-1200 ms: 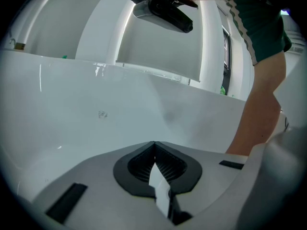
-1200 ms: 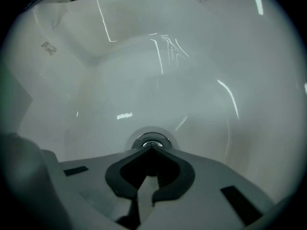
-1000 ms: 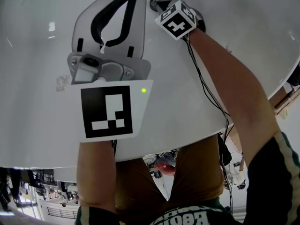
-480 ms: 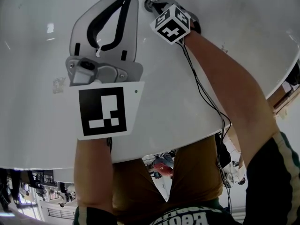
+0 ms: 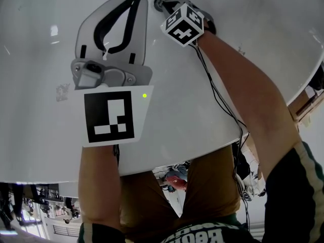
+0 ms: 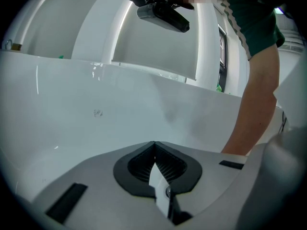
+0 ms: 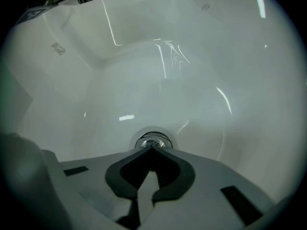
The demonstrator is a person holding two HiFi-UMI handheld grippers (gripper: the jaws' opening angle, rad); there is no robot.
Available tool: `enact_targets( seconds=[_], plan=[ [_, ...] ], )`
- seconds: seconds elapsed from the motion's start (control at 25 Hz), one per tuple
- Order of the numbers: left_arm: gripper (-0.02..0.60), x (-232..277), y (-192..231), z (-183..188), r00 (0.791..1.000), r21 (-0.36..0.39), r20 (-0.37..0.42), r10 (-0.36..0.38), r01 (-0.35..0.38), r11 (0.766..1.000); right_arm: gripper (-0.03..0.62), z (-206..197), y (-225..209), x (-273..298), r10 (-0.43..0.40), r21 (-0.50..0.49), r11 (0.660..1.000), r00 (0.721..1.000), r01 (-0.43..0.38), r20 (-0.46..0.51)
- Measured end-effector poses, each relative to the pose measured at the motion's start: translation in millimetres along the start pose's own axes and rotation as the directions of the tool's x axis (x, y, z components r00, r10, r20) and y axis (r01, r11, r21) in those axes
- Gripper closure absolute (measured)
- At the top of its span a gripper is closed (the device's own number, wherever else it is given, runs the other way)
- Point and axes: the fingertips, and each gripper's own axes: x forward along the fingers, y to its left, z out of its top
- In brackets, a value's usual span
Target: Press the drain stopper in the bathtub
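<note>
Right gripper (image 7: 152, 148) has nudged toward the round, shiny chrome drain stopper (image 7: 152, 140), fingers (image 7: 183, 175) closed, as on the left gripper (image 6: 154, 143).

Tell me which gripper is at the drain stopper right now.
The right gripper: its shut jaws sit right at the chrome drain stopper on the bathtub floor. The left gripper, also shut, faces only bare tub wall.

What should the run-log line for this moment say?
right tongs: shut, tips at drain stopper | left tongs: shut, empty, over bathtub | press: contact unclear
</note>
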Motion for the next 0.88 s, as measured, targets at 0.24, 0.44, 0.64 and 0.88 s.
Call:
enact_targets(
  seconds=[0.24,0.44,0.64,0.88],
  plan=[
    [0.580,3,-1,-4,1.000,-0.003,-0.006,-0.004,0.004,1.000,0.580,-2,1,2,-0.005,-0.047,0.999,1.000,0.005,0.001],
    [0.580,3,-1,-8,1.000,-0.010,-0.017,-0.007,0.006,1.000,0.436,-2,13,-1,0.064,-0.051,0.997,0.998,-0.063,0.012],
    [0.580,1,-3,-6,1.000,-0.023,-0.024,-0.001,0.000,1.000,0.358,3,8,-16,0.024,-0.032,0.999,0.997,-0.021,0.079],
    [0.580,1,-14,-3,0.999,-0.022,-0.048,-0.023,0.022,1.000,0.355,12,-4,-34,0.023,-0.007,1.000,0.994,-0.023,0.111]
  ],
)
